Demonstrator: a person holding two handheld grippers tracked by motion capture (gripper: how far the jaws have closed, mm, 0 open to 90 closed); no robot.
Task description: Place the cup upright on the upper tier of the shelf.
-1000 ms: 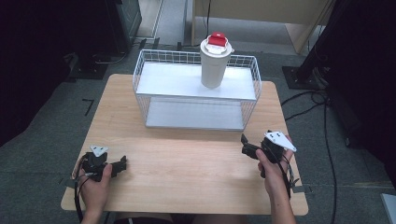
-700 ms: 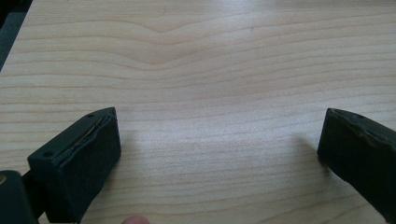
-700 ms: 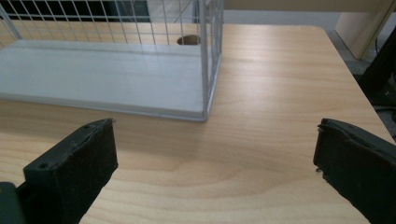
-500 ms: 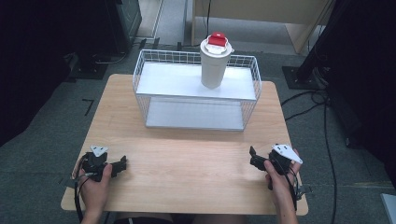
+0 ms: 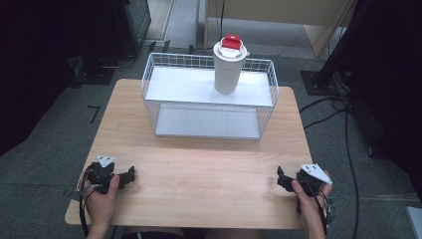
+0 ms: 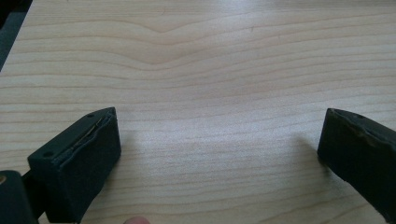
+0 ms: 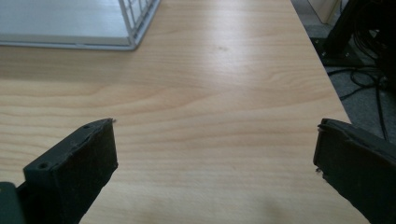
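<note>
We hold the left hand-held gripper (image 5: 130, 175) low at the desk's (image 5: 209, 164) near left corner, jaws spread wide over bare wood, gripping nothing; the right hand-held gripper (image 5: 281, 180) rests near the near right edge, equally wide and unloaded; its own view catches the wire basket's (image 7: 135, 28) corner and the desk's right edge, which the left gripper view lacks; from above, the basket (image 5: 149, 84) stands at the far side, well apart from both; a white cup (image 5: 228, 69) with a red lid (image 5: 230, 41) stands upright on its upper shelf; open wood lies between.
</note>
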